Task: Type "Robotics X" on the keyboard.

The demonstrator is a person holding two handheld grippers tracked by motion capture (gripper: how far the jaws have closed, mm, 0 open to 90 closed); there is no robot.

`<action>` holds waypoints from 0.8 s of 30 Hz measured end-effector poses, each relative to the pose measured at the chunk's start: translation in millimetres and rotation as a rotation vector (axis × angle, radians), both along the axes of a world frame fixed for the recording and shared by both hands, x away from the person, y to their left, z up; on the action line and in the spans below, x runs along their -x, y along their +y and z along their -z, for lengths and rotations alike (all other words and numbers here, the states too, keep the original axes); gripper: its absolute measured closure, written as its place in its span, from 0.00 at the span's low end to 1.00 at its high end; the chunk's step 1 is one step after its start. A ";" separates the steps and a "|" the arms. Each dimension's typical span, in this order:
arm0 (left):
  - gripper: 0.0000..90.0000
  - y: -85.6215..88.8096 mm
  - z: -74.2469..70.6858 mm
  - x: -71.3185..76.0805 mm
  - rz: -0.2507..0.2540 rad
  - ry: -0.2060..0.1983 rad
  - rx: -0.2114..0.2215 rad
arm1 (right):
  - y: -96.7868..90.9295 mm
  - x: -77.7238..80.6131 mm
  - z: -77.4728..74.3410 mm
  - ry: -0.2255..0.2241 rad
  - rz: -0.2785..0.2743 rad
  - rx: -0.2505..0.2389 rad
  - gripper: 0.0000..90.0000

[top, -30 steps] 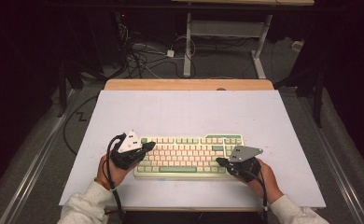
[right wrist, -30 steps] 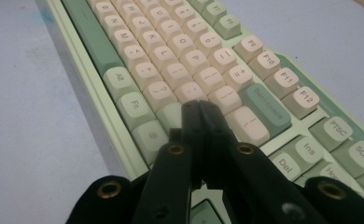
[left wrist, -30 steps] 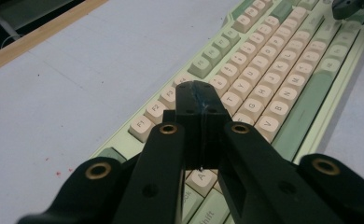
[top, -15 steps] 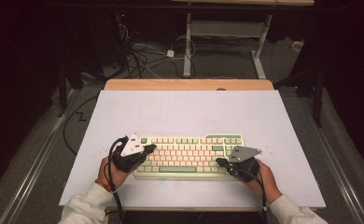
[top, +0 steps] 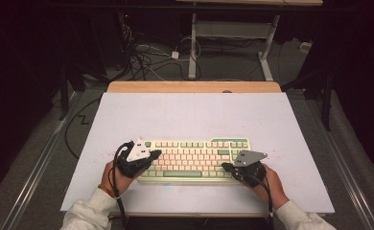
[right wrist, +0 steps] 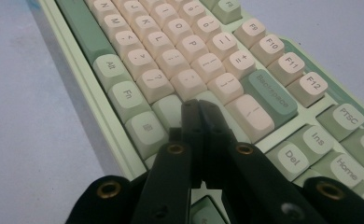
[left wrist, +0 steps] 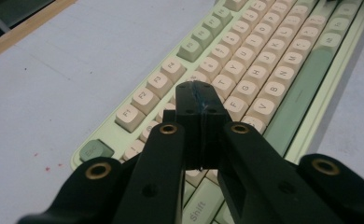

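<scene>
Keyboard (top: 194, 159) lies on the desk (top: 185, 115) between the left hand-held gripper (top: 152, 155) and the right hand-held gripper (top: 227, 167), each with its jaws pressed together and empty, tips poised over the keys at opposite ends.

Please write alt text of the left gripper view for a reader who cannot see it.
The left gripper, its two black jaws shut together with nothing between them, hangs over the left part of a pale green keyboard with cream keys. The keyboard lies on a light grey table.
</scene>
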State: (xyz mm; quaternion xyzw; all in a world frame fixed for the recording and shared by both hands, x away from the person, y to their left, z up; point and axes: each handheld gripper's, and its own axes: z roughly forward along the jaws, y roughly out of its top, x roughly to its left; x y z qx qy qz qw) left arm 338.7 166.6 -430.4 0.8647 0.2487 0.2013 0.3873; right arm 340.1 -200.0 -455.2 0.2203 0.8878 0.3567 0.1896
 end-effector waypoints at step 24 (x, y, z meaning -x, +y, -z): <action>0.98 -31.5 6.7 -20.2 0.047 0.055 -0.063 | 0.7 1.7 0.6 -0.010 0.007 0.004 1.00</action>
